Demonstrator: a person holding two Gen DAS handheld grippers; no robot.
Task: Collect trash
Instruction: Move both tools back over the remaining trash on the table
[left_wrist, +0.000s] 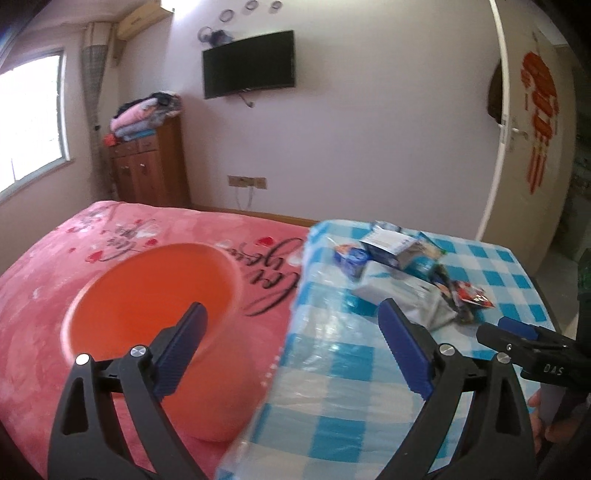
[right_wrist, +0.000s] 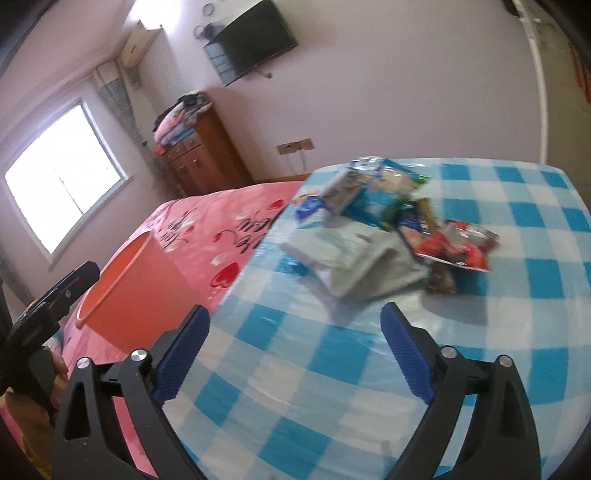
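A heap of trash lies on the blue-and-white checked table: a white-grey bag, a red wrapper, blue cartons and packets. In the left wrist view the trash heap sits beyond my left gripper. An orange bin stands on the pink bed, left of the table. My left gripper is open and empty, its left finger over the bin's mouth. My right gripper is open and empty, above the table short of the heap. It also shows as the right gripper from the side.
The pink bedspread surrounds the orange bin. Behind stand a wooden cabinet with folded clothes, a wall TV, a window and a white door. A hand holds the left gripper's handle.
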